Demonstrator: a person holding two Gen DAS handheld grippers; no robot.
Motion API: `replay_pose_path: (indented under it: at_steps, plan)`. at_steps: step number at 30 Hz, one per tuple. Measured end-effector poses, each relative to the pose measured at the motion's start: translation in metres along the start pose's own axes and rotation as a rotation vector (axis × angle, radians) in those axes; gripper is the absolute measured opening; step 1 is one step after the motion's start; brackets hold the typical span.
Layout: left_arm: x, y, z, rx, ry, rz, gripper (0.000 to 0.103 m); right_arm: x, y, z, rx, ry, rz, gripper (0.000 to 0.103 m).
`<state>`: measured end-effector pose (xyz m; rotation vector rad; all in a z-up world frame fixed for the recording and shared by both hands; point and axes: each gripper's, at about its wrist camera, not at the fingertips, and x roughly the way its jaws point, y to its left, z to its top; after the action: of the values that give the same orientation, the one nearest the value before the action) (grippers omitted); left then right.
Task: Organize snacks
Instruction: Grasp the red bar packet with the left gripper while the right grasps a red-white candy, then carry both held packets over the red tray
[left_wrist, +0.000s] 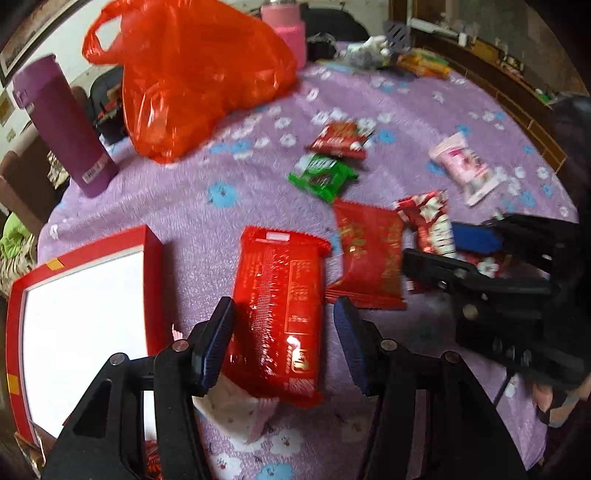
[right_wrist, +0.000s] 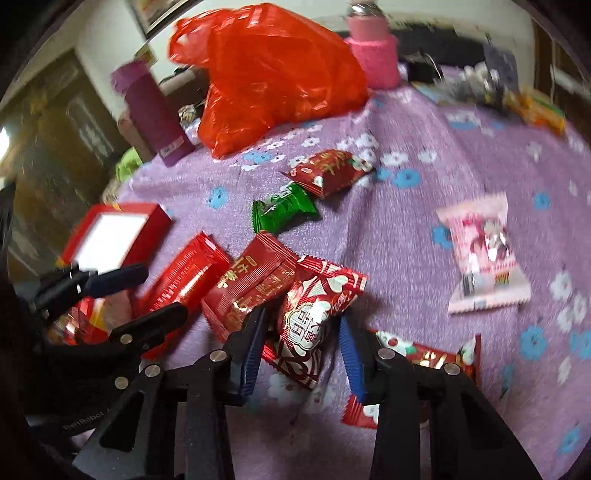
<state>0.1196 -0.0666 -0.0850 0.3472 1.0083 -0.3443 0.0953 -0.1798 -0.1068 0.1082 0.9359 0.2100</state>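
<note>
Snacks lie scattered on a purple flowered table (left_wrist: 229, 173). The left hand-held gripper (left_wrist: 284, 343) stands wide open astride a long red packet (left_wrist: 282, 306), its blue fingers clear of both sides, beside a red box (left_wrist: 85, 314). The right hand-held gripper (right_wrist: 301, 354), also wide, straddles a red-and-white packet (right_wrist: 314, 317). Farther off lie a green packet (right_wrist: 282, 208), a pink packet (right_wrist: 482, 254) and an orange bag (right_wrist: 273, 70).

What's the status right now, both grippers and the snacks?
Left gripper open, straddling long red packet. Right gripper open around red-and-white snack. Red box beside left gripper. Nothing blocking.
</note>
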Motion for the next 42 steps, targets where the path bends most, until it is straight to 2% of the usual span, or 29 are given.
replay_pose_path:
  at_steps: [3,9,13,15,23,32,37,42]
  plan:
    - [0.010,0.003,0.003,-0.003,0.013,0.001,0.055,0.004,0.012,-0.002,-0.077,-0.021,-0.067,0.039]
    - [0.013,0.005,0.003,-0.009,0.007,-0.027,0.056,0.006,0.017,-0.003,-0.137,-0.043,-0.123,0.038]
    - [0.012,0.009,0.000,-0.050,0.018,-0.061,0.051,0.003,0.013,-0.002,-0.125,-0.043,-0.126,0.029]
    - [0.010,0.007,-0.002,-0.048,0.013,-0.067,0.046,0.003,0.011,0.000,-0.101,-0.040,-0.109,0.027]
    - [0.001,-0.003,-0.012,-0.086,-0.012,-0.085,0.044,-0.006,-0.011,0.005,0.016,-0.051,-0.019,0.026]
    - [-0.047,-0.005,-0.023,-0.122,-0.145,-0.109,0.044,-0.021,-0.025,0.009,0.112,-0.088,0.154,0.026]
    - [-0.073,0.003,-0.034,-0.141,-0.205,-0.057,0.044,-0.025,-0.025,0.010,0.132,-0.103,0.198,0.026]
    - [-0.091,0.016,-0.046,-0.169,-0.246,0.002,0.044,-0.029,-0.020,0.009,0.116,-0.129,0.202,0.026]
